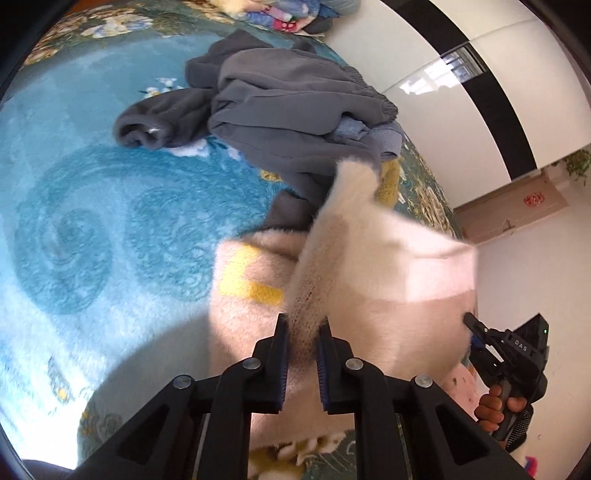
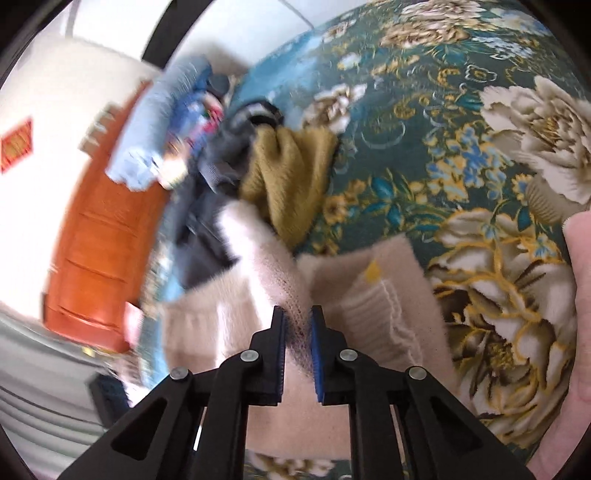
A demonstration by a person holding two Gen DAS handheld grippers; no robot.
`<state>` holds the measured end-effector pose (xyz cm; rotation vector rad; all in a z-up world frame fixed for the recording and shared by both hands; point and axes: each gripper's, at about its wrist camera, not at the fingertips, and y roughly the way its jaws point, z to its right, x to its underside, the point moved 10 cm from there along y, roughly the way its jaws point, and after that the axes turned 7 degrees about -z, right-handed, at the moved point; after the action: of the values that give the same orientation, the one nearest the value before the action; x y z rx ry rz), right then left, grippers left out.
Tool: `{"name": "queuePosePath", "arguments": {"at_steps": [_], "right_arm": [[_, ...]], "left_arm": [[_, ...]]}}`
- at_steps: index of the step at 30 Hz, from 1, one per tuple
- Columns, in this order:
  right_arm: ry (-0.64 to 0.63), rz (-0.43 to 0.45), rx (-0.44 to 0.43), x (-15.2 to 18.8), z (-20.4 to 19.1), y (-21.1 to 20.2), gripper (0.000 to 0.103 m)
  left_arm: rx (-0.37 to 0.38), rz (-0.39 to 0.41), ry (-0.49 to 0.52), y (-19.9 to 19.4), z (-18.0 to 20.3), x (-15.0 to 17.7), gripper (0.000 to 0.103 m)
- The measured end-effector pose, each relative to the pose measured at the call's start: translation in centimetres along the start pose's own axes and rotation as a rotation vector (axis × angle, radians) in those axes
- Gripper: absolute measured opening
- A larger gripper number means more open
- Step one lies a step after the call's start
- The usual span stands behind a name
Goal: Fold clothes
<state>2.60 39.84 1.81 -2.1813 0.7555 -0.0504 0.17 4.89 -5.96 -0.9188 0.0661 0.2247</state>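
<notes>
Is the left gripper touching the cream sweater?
Touching. The left wrist view shows the left gripper with its blue pads clamped on a fold of the cream sweater.

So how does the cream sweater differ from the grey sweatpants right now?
The cream sweater is fluffy and pale with yellow patches; the grey sweatpants are smooth and dark. The sweater is pinched by the left gripper and right gripper; the sweatpants lie untouched in a crumpled heap. Both are on the floral blanket, unfolded.

Sweater [image 1: 369, 258] on the blanket [image 1: 110, 221], trousers [image 1: 288, 107] behind it, clothes pile [image 1: 280, 16] farther back.
</notes>
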Motion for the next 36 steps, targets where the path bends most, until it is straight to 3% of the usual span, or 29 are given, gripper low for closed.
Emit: {"name": "queuePosePath", "arguments": {"at_steps": [2,5,7,12,20,24,26,29,31,33,36], "right_arm": [[0.022,0.013,0.03,-0.2,1.1,-0.6,0.012],[0.072,-0.035,0.103,0.6,3.8,0.7,0.012],[0.102,-0.055,0.136,1.2,5.3,1.9,0.012],[0.145,-0.069,0.166,1.6,7.0,3.3,0.012],[0.025,-0.098,0.234,0.9,5.4,3.0,0.014],[0.004,-0.08,0.255,0.5,5.3,2.1,0.015],[-0.038,-0.04,0.306,0.2,4.8,1.1,0.015],[-0.143,-0.02,0.349,0.8,2.7,0.9,0.015],[-0.235,-0.041,0.358,2.0,0.9,2.0,0.016],[-0.337,-0.081,0.366,3.6,-0.7,3.7,0.017],[-0.41,-0.108,0.401,4.8,-1.2,5.4,0.028]], "left_arm": [[-0.06,-0.059,-0.036,1.0,-1.2,0.5,0.014],[-0.16,-0.153,-0.098,3.2,-3.2,1.2,0.014],[-0.165,-0.165,-0.129,3.8,-3.8,1.2,0.014],[-0.139,-0.152,-0.142,3.5,-4.0,1.1,0.014],[-0.097,-0.125,-0.124,2.5,-3.4,1.2,0.018],[-0.143,-0.016,-0.125,0.4,-3.7,0.6,0.029],[-0.208,0.071,-0.087,-0.5,-3.0,0.2,0.039],[-0.247,0.121,0.066,-0.5,0.0,0.5,0.039],[-0.259,0.118,0.205,0.3,2.7,1.2,0.039],[-0.256,0.08,0.273,1.5,4.2,2.0,0.045],[-0.288,0.001,0.245,3.0,3.4,2.9,0.048]]}}
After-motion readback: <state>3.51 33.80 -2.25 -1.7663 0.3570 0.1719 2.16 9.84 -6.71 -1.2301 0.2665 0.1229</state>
